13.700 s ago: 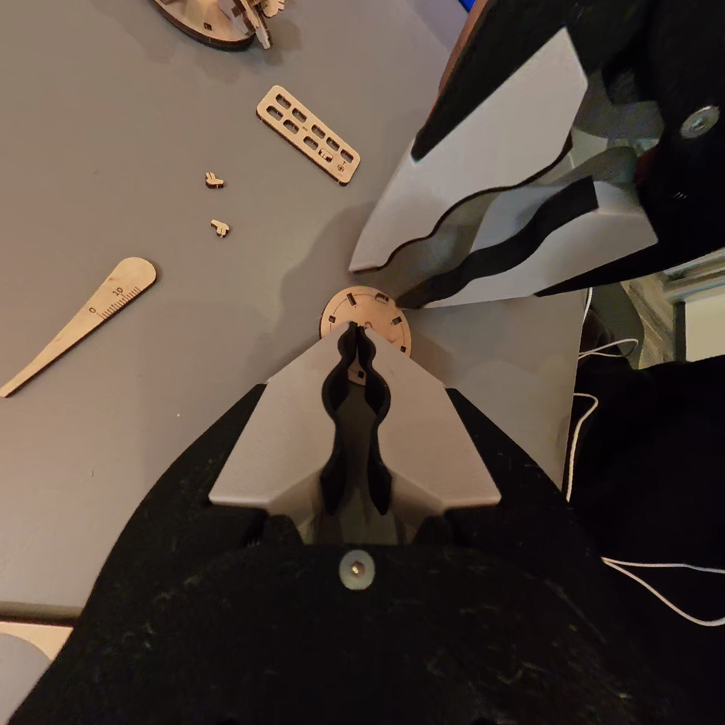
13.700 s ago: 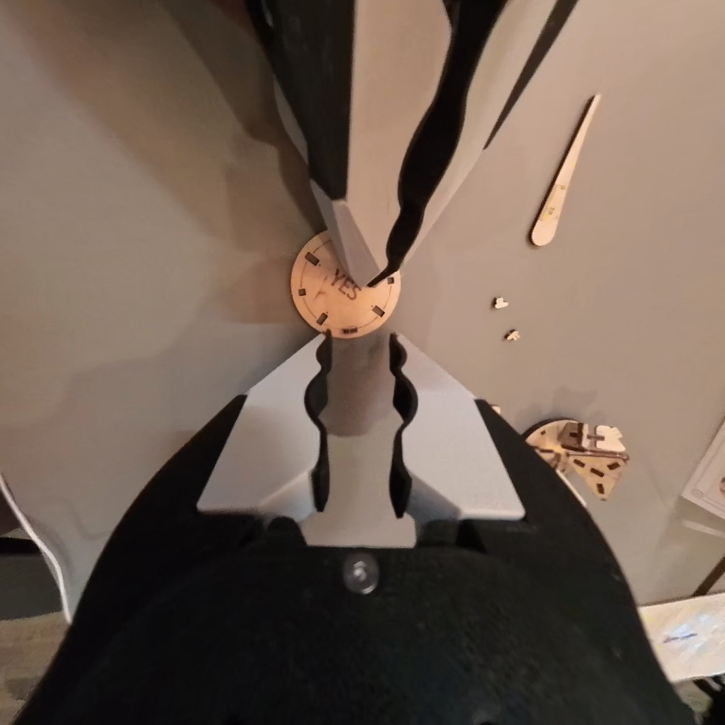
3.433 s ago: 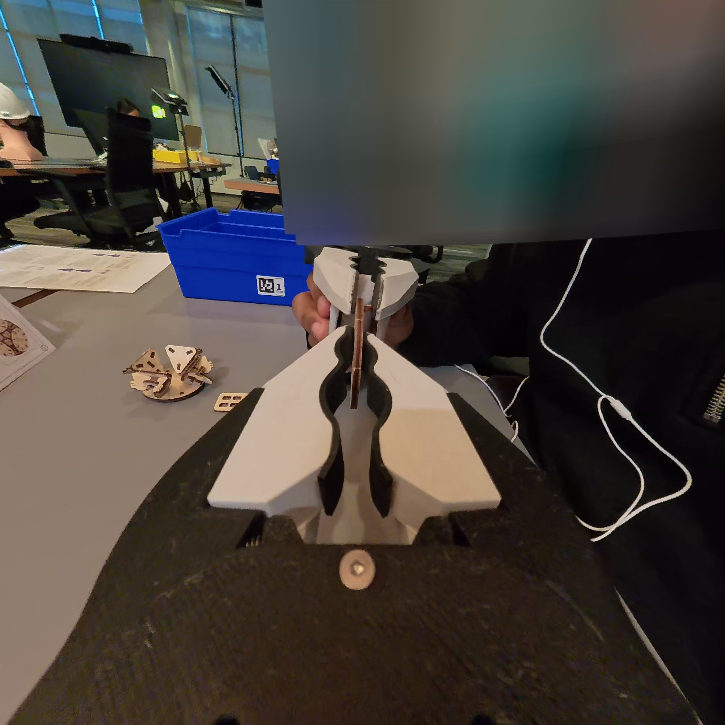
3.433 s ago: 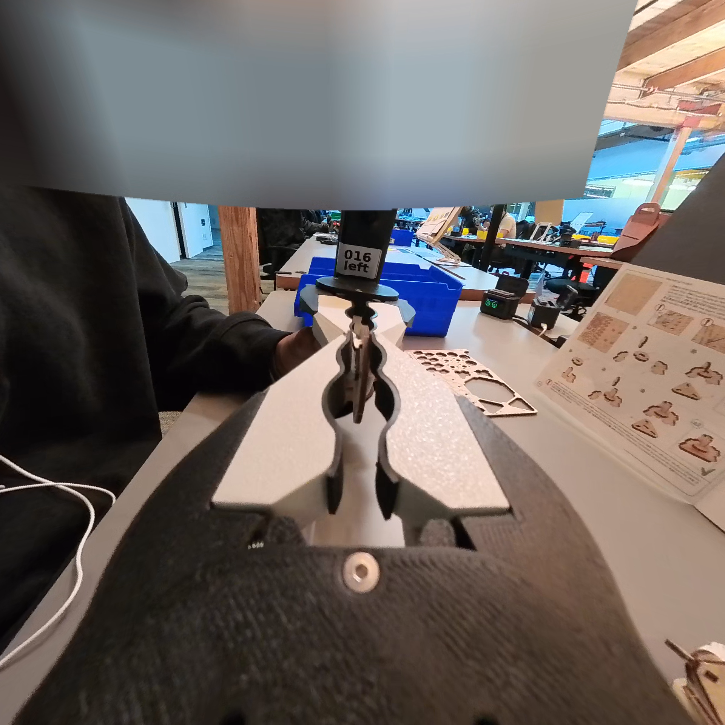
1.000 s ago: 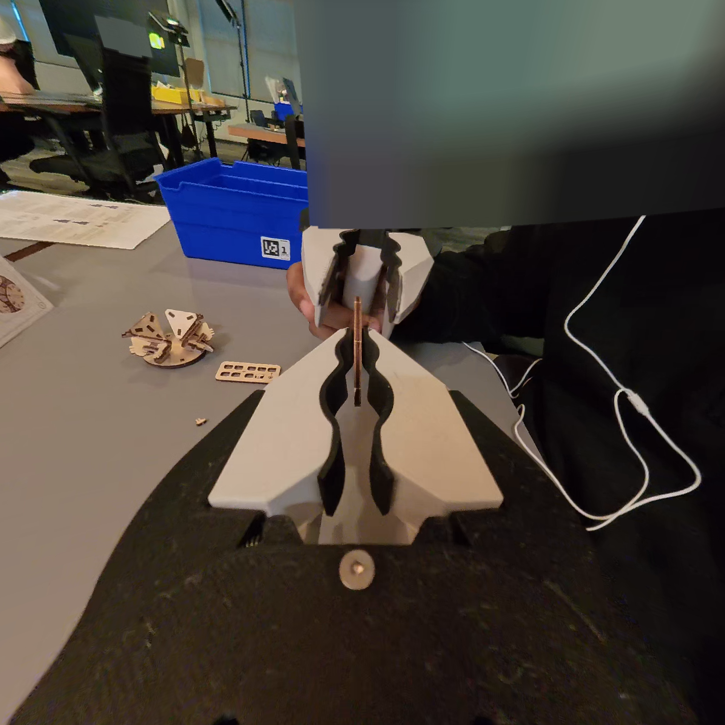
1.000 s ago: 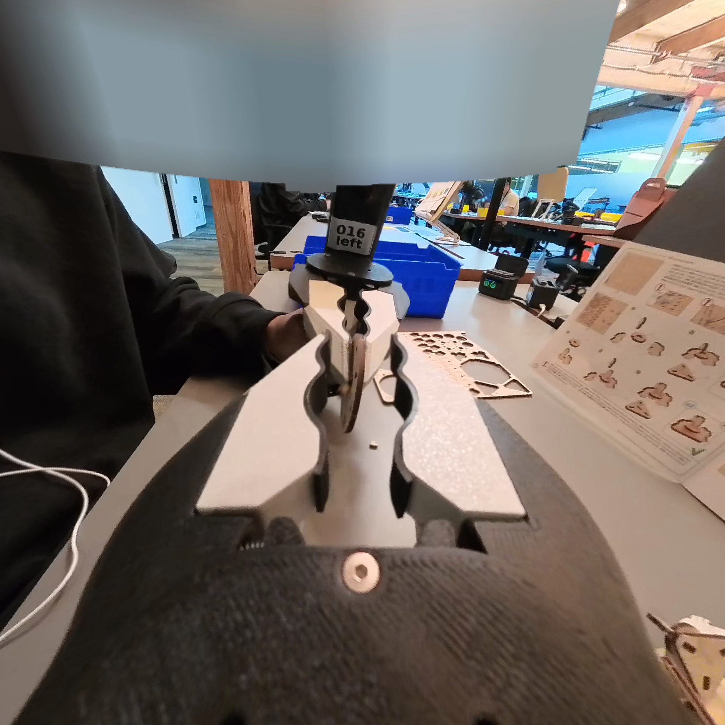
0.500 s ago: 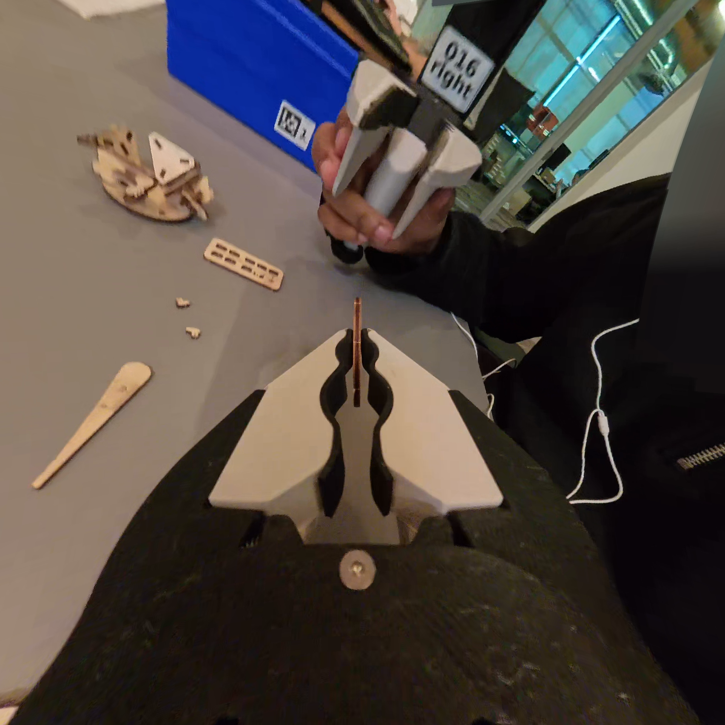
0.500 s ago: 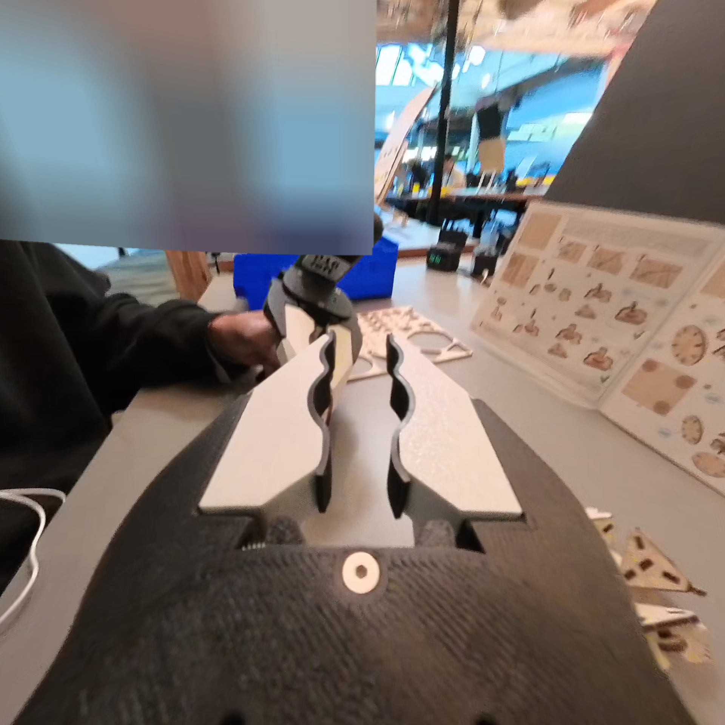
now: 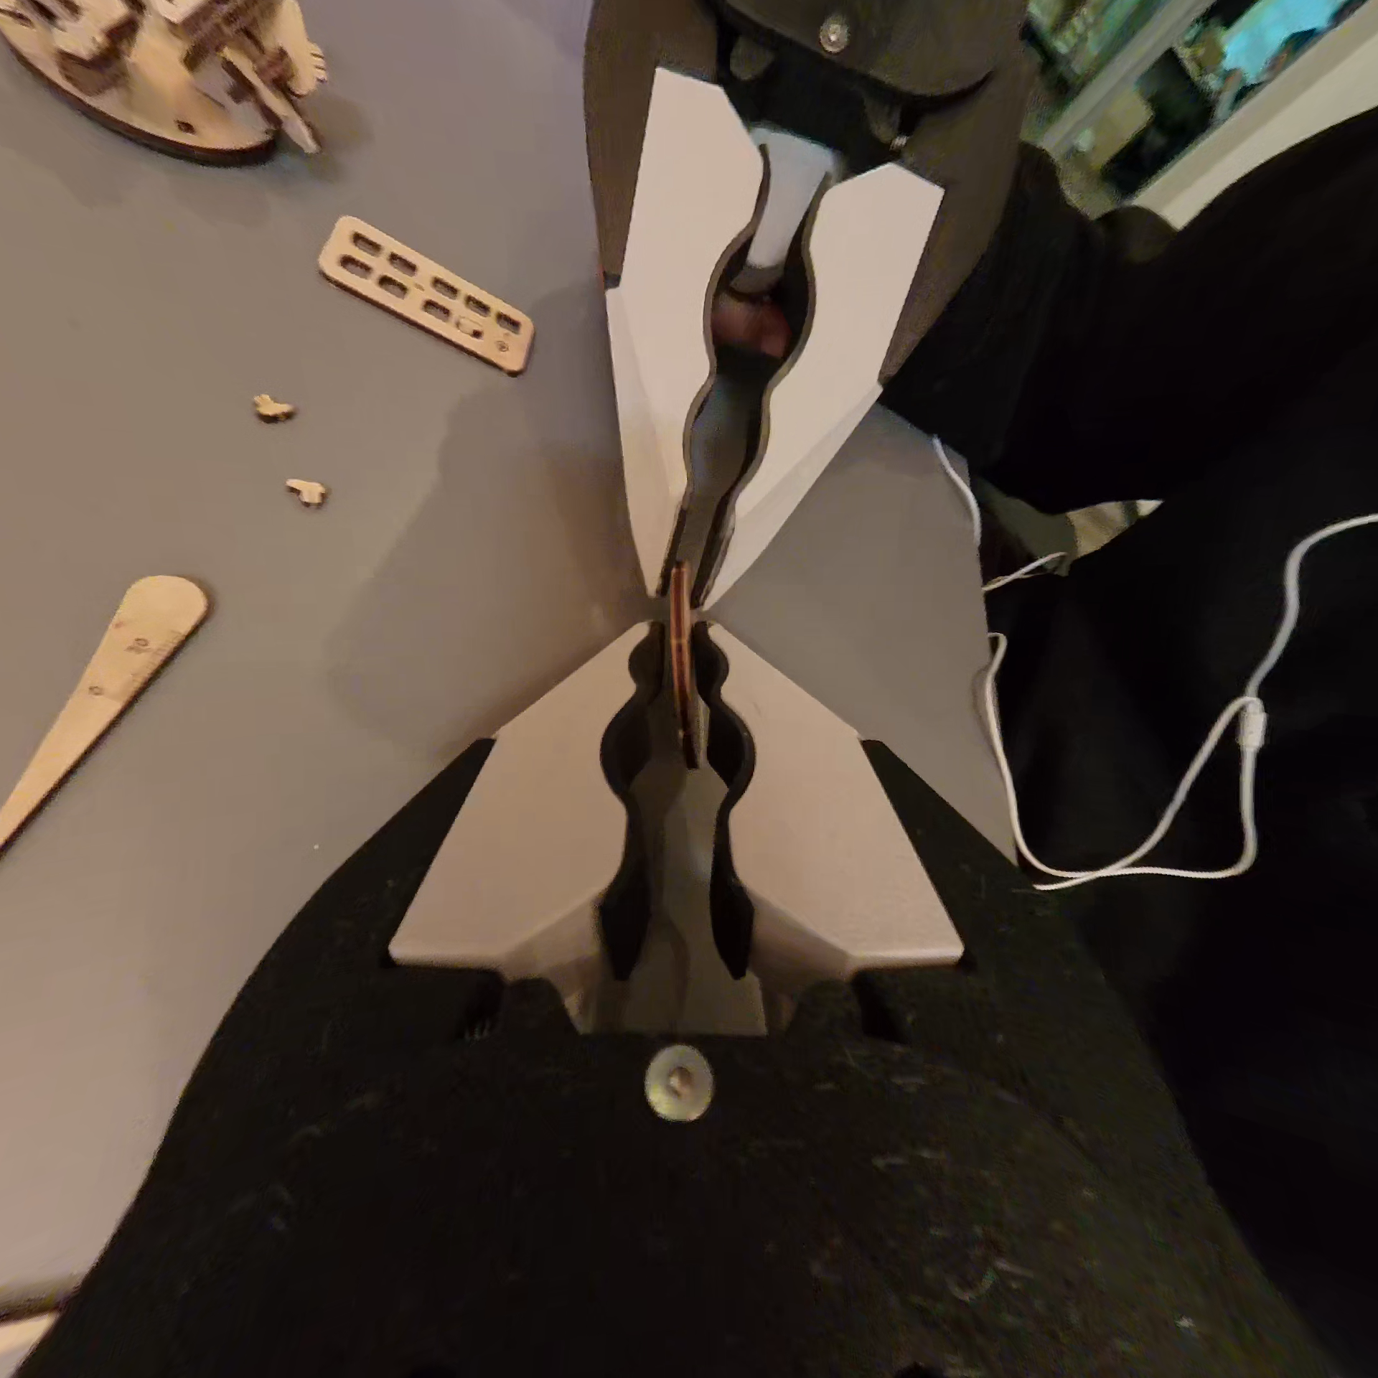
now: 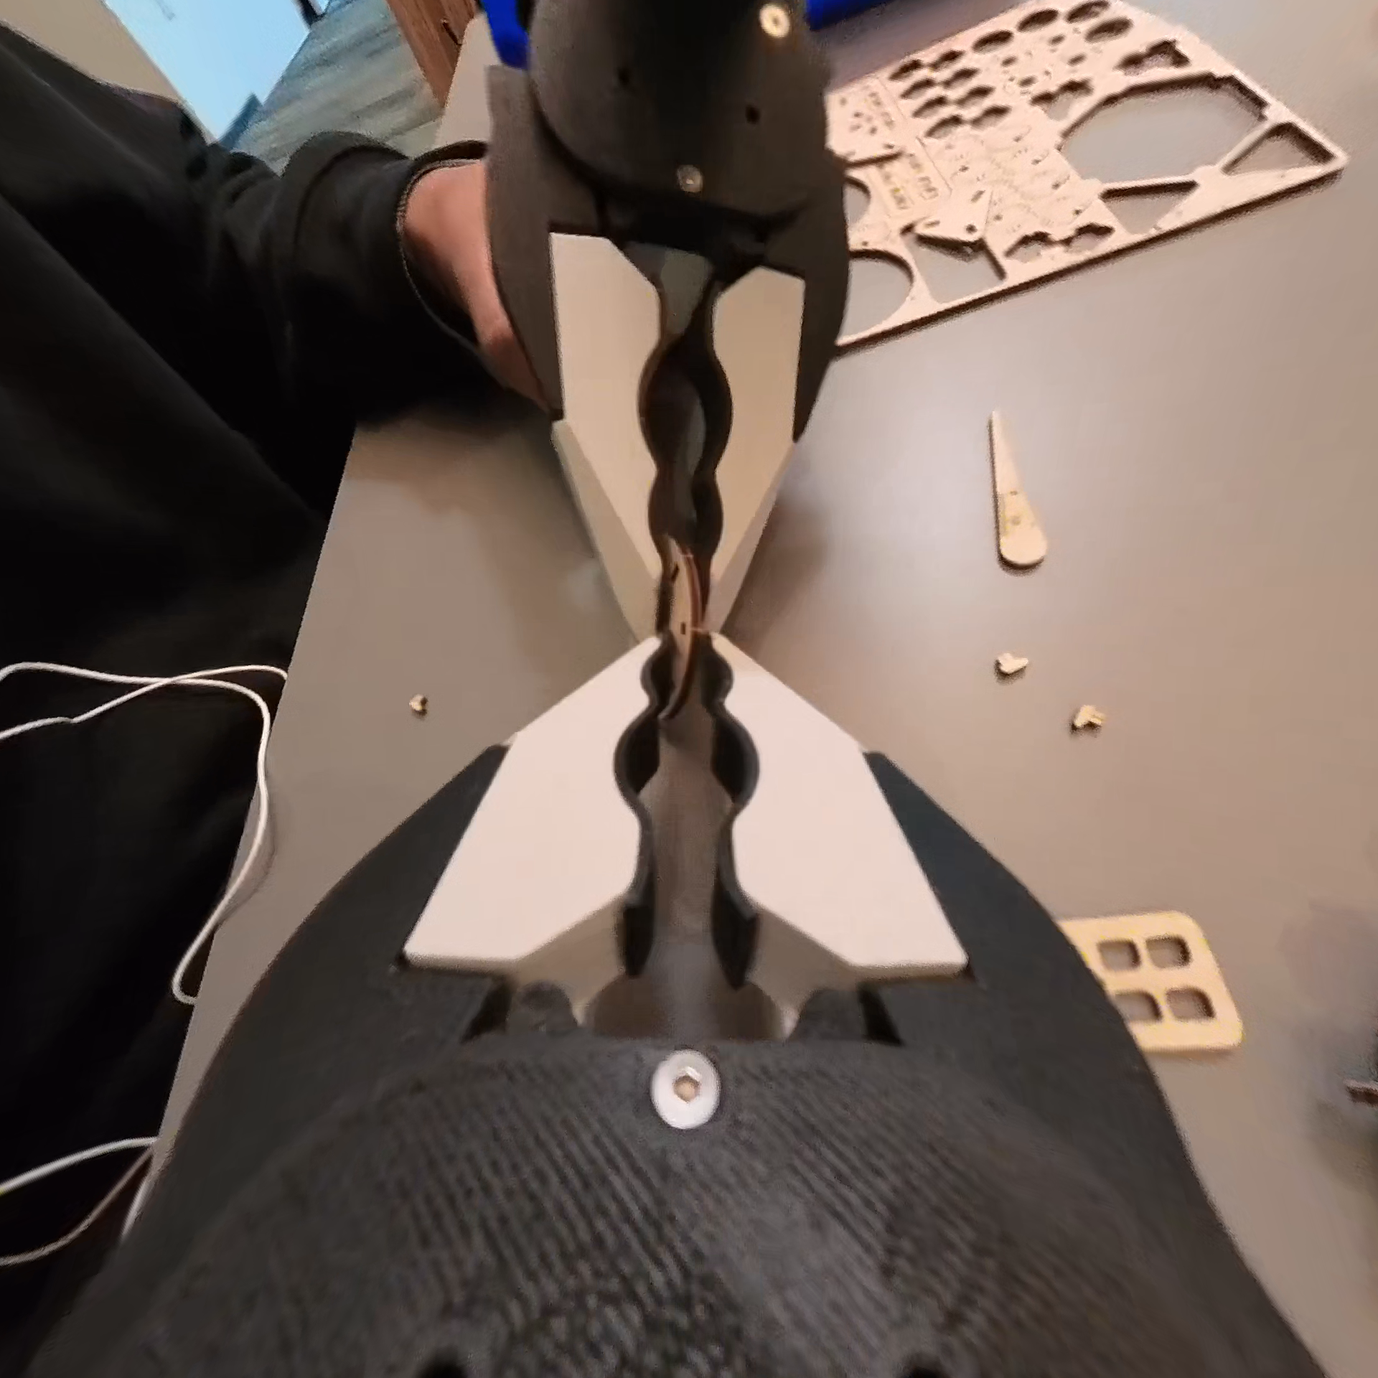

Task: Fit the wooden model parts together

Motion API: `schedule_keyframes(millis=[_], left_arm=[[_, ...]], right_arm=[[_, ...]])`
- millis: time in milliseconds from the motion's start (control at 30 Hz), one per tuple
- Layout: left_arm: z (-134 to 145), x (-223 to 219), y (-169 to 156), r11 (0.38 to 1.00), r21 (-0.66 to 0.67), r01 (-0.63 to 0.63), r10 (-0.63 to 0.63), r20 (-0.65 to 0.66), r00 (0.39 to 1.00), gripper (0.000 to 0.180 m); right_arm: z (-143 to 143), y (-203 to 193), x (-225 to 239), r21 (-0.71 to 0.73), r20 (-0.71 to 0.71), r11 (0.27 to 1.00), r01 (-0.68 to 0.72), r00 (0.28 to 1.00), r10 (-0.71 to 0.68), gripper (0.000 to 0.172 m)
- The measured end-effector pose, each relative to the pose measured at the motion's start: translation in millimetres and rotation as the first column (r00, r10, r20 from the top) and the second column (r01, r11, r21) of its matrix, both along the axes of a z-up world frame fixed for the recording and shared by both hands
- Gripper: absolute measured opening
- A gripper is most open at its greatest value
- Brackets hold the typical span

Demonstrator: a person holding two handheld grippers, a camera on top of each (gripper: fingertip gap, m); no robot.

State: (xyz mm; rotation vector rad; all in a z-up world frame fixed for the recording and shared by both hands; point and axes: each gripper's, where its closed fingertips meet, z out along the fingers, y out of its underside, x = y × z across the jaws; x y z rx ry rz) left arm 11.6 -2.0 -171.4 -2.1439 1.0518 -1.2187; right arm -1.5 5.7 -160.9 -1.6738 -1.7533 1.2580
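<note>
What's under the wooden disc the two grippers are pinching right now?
Bare grey table lies below the wooden disc, held on edge between left gripper and right gripper. The spot directly beneath is hidden by fingers.

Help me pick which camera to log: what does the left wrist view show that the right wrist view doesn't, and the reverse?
Left only: the assembled wooden model at the top left.

Right only: the punched-out plywood sheet and a tiny wooden bit near the table edge.

Both: the left gripper and right gripper tip to tip, each closed on the wooden disc, seen edge-on; also the slotted wooden plate, tapered wooden ruler and white cable.
</note>
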Motion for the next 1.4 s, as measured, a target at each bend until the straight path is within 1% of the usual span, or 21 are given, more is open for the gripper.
schedule_keyframes(millis=[100,233,300,433,500,567,667,767,867,900,933,967,1000,1067,1100,1167,1233,1267,1333,1400], left_arm=[[-3.4,-7.8,12.8,0.995,0.088,-0.055,0.060,-0.062,0.996,0.021],[1.3,-19.6,29.1,0.966,0.234,-0.113,0.141,-0.105,0.984,0.020],[7.4,-24.2,35.8,0.946,0.290,-0.143,0.178,-0.098,0.979,0.019],[25.4,-31.7,45.3,0.908,0.364,-0.210,0.235,-0.026,0.972,0.017],[33.6,-34.8,47.8,0.895,0.380,-0.233,0.246,0.015,0.969,0.015],[40.1,-37.6,49.7,0.886,0.389,-0.254,0.254,0.052,0.966,0.013],[44.3,-39.1,50.1,0.885,0.383,-0.265,0.251,0.087,0.964,0.012],[41.1,-36.1,47.3,0.899,0.364,-0.242,0.226,0.086,0.970,0.012],[32.4,-28.6,41.5,0.918,0.347,-0.193,0.184,0.060,0.981,0.013],[29.0,-24.8,38.5,0.927,0.332,-0.175,0.166,0.053,0.985,0.016],[28.2,-18.0,30.2,0.946,0.296,-0.131,0.116,0.069,0.991,0.018],[31.1,-10.0,17.6,0.967,0.247,-0.066,0.040,0.110,0.993,0.019],[35.4,-4.0,7.7,0.979,0.204,-0.016,-0.016,0.155,0.988,0.020],[39.5,0.1,3.3,0.984,0.179,0.000,-0.035,0.196,0.980,0.025],[38.2,-0.7,5.7,0.982,0.190,-0.013,-0.022,0.183,0.983,0.028],[36.4,-4.7,12.5,0.971,0.235,-0.049,0.014,0.151,0.988,0.028],[42.2,-8.6,18.4,0.959,0.266,-0.093,0.049,0.169,0.984,0.027],[46.6,-10.8,21.1,0.954,0.276,-0.117,0.065,0.188,0.980,0.026],[55.3,-16.9,27.5,0.941,0.289,-0.174,0.107,0.232,0.967,0.023],[64.4,-22.7,31.5,0.935,0.282,-0.216,0.133,0.286,0.949,0.023]], right_arm=[[-3.4,10.2,4.2,-0.050,0.041,0.997,0.062,0.997,-0.060,0.005],[-9.7,24.0,8.0,-0.064,0.080,0.989,0.131,0.989,-0.125,0.008],[-8.7,31.1,7.8,-0.017,0.065,0.988,0.153,0.986,-0.152,0.017],[8.2,46.9,7.9,0.079,-0.019,0.972,0.219,0.976,-0.218,0.040],[21.0,55.1,10.1,0.137,-0.077,0.957,0.254,0.966,-0.246,0.044],[34.8,60.3,12.5,0.199,-0.143,0.939,0.282,0.956,-0.256,0.042],[51.4,58.2,13.7,0.250,-0.224,0.923,0.292,0.945,-0.238,0.040],[54.6,48.8,12.3,0.274,-0.235,0.926,0.258,0.952,-0.196,0.041],[52.0,39.0,10.7,0.301,-0.221,0.929,0.215,0.963,-0.151,0.041],[50.7,34.9,10.3,0.306,-0.216,0.932,0.196,0.967,-0.132,0.040],[46.7,35.0,10.9,0.311,-0.197,0.930,0.196,0.971,-0.139,0.036],[38.4,41.1,13.5,0.318,-0.151,0.922,0.223,0.971,-0.183,0.030],[27.9,47.0,17.4,0.318,-0.094,0.916,0.244,0.970,-0.226,0.029],[12.2,50.8,23.4,0.303,-0.019,0.921,0.245,0.968,-0.252,0.031],[10.5,50.7,24.1,0.292,-0.020,0.924,0.246,0.968,-0.251,0.031],[16.5,44.4,21.1,0.253,-0.068,0.940,0.228,0.974,-0.218,0.031],[22.3,31.4,17.4,0.210,-0.099,0.962,0.174,0.983,-0.157,0.029],[21.6,23.3,17.0,0.194,-0.088,0.972,0.134,0.989,-0.119,0.025],[18.3,-4.1,17.7,0.169,-0.055,0.986,-0.015,0.998,0.025,0.017],[16.3,-43.1,20.1,0.175,-0.055,0.961,-0.212,0.973,0.225,0.013]])
